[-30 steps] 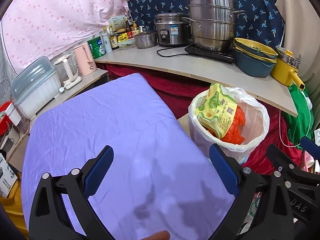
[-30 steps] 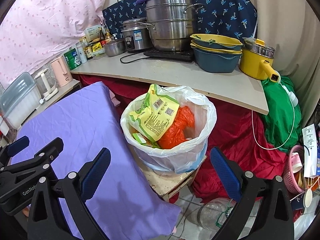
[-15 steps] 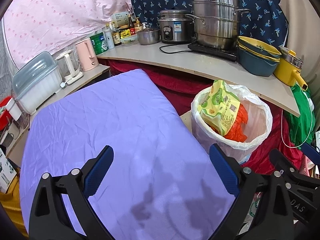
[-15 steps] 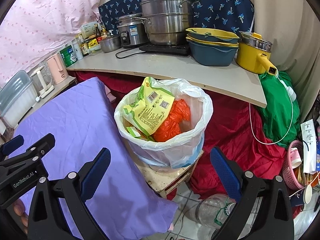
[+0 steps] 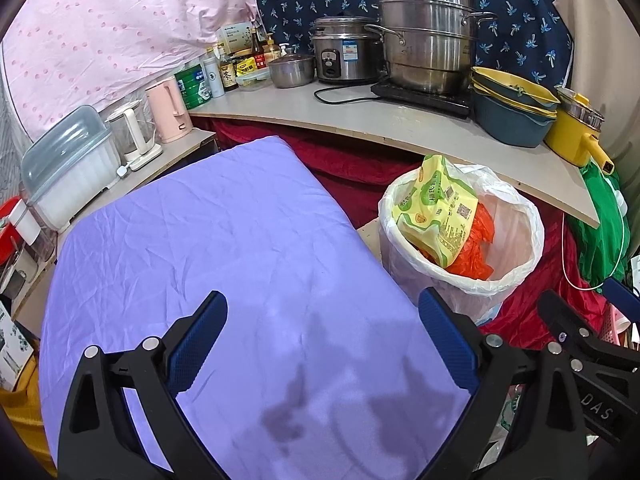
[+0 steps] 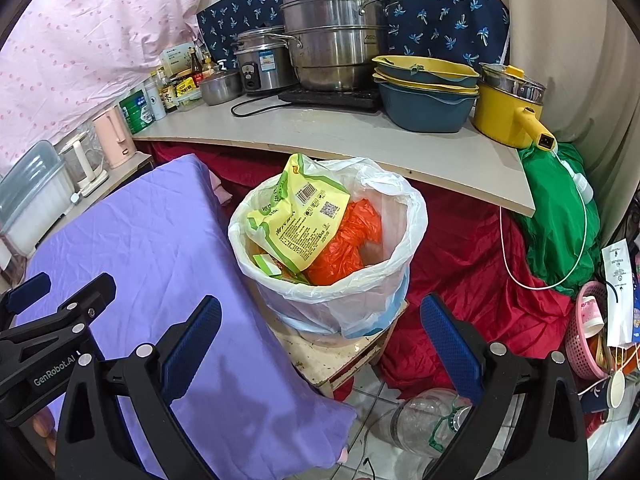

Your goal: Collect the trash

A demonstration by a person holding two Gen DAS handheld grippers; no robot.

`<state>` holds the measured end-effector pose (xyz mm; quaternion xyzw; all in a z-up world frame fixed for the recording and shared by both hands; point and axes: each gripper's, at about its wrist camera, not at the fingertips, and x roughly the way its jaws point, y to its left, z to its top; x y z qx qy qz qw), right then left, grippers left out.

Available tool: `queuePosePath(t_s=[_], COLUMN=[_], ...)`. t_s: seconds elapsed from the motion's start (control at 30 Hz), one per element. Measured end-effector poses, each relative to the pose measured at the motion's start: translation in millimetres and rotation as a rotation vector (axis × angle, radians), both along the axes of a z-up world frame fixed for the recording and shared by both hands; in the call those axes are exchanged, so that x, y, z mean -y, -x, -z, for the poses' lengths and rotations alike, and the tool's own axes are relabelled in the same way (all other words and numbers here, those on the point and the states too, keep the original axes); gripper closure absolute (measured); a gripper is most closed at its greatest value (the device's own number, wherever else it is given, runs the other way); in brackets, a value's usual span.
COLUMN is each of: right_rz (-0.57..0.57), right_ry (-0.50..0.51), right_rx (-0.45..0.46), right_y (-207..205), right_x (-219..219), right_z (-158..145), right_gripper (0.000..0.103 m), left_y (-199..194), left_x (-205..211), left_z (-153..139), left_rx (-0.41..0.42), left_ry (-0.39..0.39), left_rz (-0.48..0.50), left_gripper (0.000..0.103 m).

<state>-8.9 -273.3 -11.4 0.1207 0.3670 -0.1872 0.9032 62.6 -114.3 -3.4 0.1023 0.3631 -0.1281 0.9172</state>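
since the earlier frames both grippers are being drawn back and raised slightly, so the bin (image 6: 328,256) is being seen a little lower. the left gripper (image 5: 324,336) is being held released over the purple cloth (image 5: 224,248), the right gripper (image 6: 320,340) released before the bin. a yellow packet (image 6: 300,220) and orange bag (image 6: 348,248) are lying inside the bin.

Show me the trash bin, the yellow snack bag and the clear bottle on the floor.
trash bin (image 6: 360,296), right wrist view, front wall.
yellow snack bag (image 6: 304,224), right wrist view, printed back.
clear bottle (image 6: 416,420), right wrist view, its body.
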Motion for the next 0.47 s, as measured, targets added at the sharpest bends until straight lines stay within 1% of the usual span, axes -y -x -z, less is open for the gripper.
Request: queuePosePath(t_s=[0.33, 0.47], right_rz=[0.001, 0.002], right_ry=[-0.002, -0.002], right_rx=[0.000, 0.002], right_y=[-1.4, -1.7], right_x=[0.9, 1.6], right_z=[0.9, 1.1], right_gripper=[0.007, 0.007], left_y=[0.4, -1.0], left_x=[4.1, 6.7], left_z=[2.5, 4.3], left_rx=[0.009, 0.012], left_ry=[-0.004, -0.018], left_rz=[0.021, 0.033], left_gripper=[0.011, 0.011])
